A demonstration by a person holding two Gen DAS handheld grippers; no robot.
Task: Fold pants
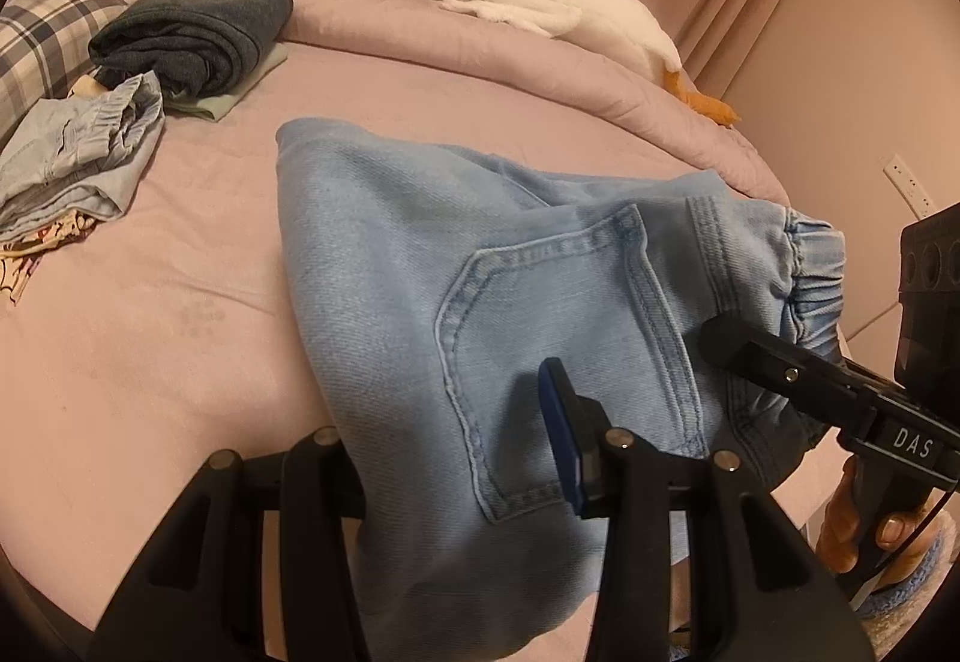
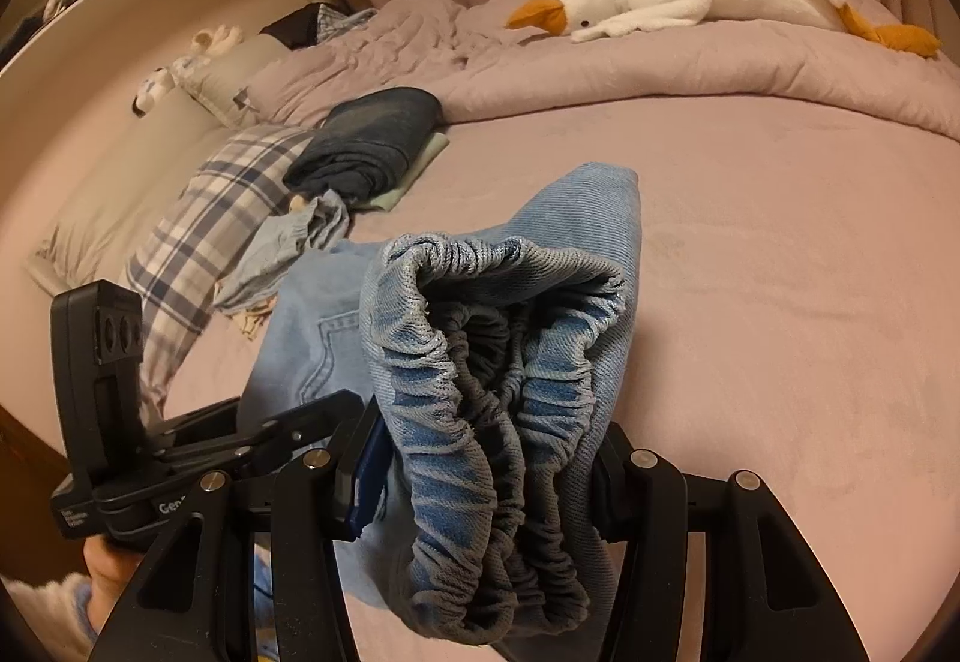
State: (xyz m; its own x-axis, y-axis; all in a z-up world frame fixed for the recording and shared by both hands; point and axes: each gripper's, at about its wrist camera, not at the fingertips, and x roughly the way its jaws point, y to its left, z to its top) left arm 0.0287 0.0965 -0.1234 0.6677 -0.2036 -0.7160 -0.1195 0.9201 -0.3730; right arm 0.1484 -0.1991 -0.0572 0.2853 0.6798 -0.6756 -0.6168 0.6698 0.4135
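- The left gripper (image 1: 456, 458) reaches over the near edge of the bed (image 1: 180, 302), its fingers clenched on the light-blue denim pants (image 1: 420, 254) just below the back pocket (image 1: 558, 338); one blue-padded finger shows, the other lies under the cloth.
- The right gripper (image 2: 480, 476) comes in level from the near right, clamped on the gathered elastic waistband (image 2: 498, 362), which bunches up between its fingers.
- The pants hang lifted at the waist end; the far end rests on the sheet near the bed's middle.
- Count: one pair of pants in hand, one dark folded garment (image 1: 198, 26) on a pale green one toward the far left corner, one crumpled light-blue garment (image 1: 78, 152) at the left edge, one plaid pillow (image 2: 222, 206), one plush goose (image 1: 540, 2) along the far edge.
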